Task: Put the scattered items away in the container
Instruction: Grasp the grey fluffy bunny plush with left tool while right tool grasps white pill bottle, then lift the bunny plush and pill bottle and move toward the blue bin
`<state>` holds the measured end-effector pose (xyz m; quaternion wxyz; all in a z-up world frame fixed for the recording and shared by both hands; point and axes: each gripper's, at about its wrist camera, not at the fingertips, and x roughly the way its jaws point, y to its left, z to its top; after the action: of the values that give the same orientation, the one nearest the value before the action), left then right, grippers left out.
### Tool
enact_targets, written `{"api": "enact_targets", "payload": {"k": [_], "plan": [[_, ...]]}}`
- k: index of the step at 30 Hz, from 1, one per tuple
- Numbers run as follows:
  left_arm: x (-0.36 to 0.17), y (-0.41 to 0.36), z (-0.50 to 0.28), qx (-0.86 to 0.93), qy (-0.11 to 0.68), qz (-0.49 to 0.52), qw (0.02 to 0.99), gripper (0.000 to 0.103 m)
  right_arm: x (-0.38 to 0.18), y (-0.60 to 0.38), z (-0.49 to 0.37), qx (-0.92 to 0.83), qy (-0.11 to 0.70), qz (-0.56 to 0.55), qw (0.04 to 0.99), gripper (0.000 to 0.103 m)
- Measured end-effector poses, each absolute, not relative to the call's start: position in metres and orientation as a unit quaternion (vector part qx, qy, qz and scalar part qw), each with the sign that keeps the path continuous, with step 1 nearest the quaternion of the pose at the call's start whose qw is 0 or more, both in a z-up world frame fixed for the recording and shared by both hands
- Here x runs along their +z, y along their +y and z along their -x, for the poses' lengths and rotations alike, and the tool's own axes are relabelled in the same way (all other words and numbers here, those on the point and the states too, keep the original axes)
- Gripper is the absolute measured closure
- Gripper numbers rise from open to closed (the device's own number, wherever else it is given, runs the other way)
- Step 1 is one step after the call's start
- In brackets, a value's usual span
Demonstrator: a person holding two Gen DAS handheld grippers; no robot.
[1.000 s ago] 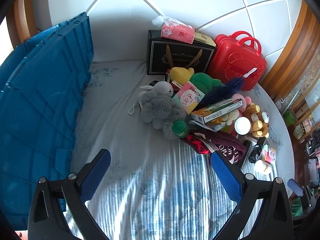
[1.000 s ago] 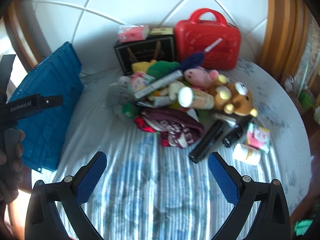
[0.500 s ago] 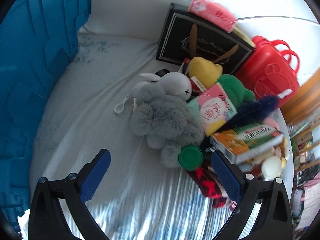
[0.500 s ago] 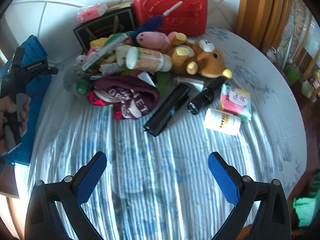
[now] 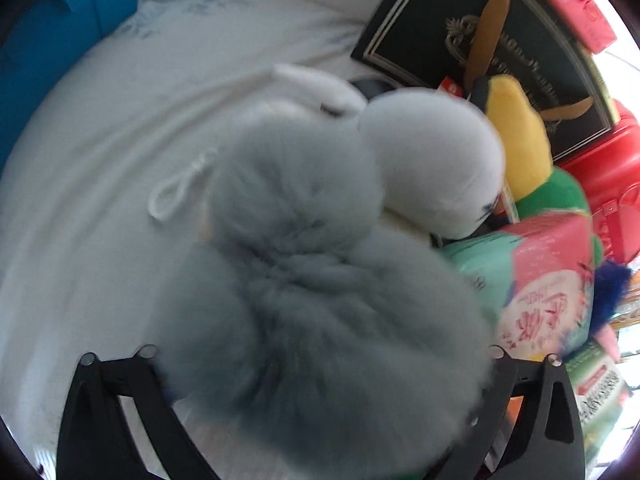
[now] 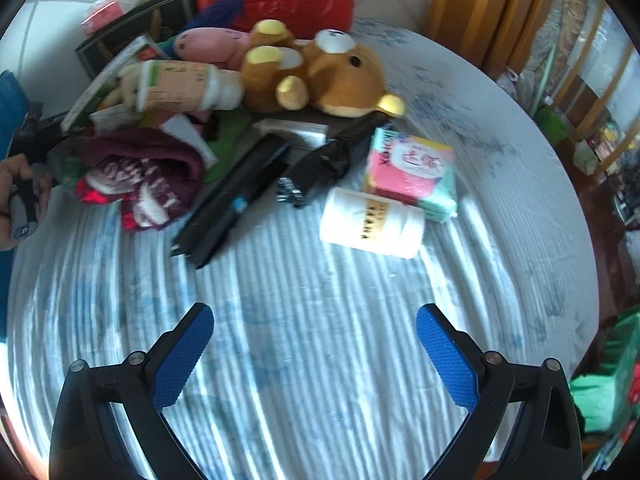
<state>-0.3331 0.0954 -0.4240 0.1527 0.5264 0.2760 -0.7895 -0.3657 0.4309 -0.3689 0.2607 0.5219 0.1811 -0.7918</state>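
Bedding [image 6: 320,320], striped blue and white, carries the whole pile, and the blue container [image 5: 60,40] now shows only as a sliver at the far left edge of the left wrist view, where a second ago it filled the left side. Left gripper [image 5: 320,400] has dropped onto the grey plush rabbit [image 5: 304,280], which now fills the view between the fingers; the jaws are closing around it, but the pads are hidden by fur, so contact cannot be confirmed. Judgement: the first pick is in hand, and nothing is yet in the container. Right gripper [image 6: 316,356] is released and empty, lower over bare bedding than before, with the white bottle [image 6: 372,222] the nearest item beyond it. Obstructions near the rabbit: a red case [image 5: 608,184] and black box [image 5: 500,40] at the far right, a yellow and green plush [image 5: 528,160] touching the rabbit's white head, and a pink tissue pack [image 5: 540,300] pressed against its right flank. The rabbit's cord loop [image 5: 176,192] lies loose at the left and may snag.
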Motion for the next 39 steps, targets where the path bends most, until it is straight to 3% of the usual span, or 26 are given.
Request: {"api": "enact_targets", "payload": {"k": [2, 3, 4, 7, 20, 21, 22, 23, 39], "plan": [[-0.421, 0.101, 0.334, -0.799, 0.258, -0.524, 0.144, 0.015, -0.375, 0.434, 0.376, -0.795, 0.179, -0.524, 0.248, 0.0], [-0.418, 0.103, 0.333, -0.803, 0.256, -0.522, 0.133, 0.036, -0.379, 0.435, 0.382, -0.796, 0.174, -0.526, 0.244, 0.0], [-0.416, 0.104, 0.332, -0.805, 0.254, -0.523, 0.124, 0.047, -0.383, 0.435, 0.387, -0.797, 0.169, -0.528, 0.241, 0.0], [-0.402, 0.112, 0.321, -0.818, 0.229, -0.517, 0.106, 0.062, -0.398, 0.434, 0.404, -0.798, 0.162, -0.534, 0.225, 0.0], [-0.357, 0.113, 0.24, -0.839, 0.238, -0.484, 0.07, 0.066, -0.436, 0.413, 0.445, -0.801, 0.134, -0.549, 0.199, 0.001], [-0.356, 0.111, 0.238, -0.839, 0.238, -0.484, 0.07, 0.066, -0.439, 0.412, 0.446, -0.799, 0.133, -0.552, 0.198, 0.005], [-0.355, 0.108, 0.236, -0.839, 0.237, -0.484, 0.07, 0.066, -0.442, 0.412, 0.447, -0.797, 0.135, -0.554, 0.198, 0.02], [-0.355, 0.106, 0.233, -0.839, 0.236, -0.485, 0.071, 0.066, -0.443, 0.412, 0.447, -0.797, 0.139, -0.554, 0.195, 0.023], [-0.314, 0.116, 0.188, -0.851, 0.218, -0.476, 0.049, 0.066, -0.384, 0.432, 0.425, -0.811, 0.119, -0.533, 0.211, 0.024]]}}
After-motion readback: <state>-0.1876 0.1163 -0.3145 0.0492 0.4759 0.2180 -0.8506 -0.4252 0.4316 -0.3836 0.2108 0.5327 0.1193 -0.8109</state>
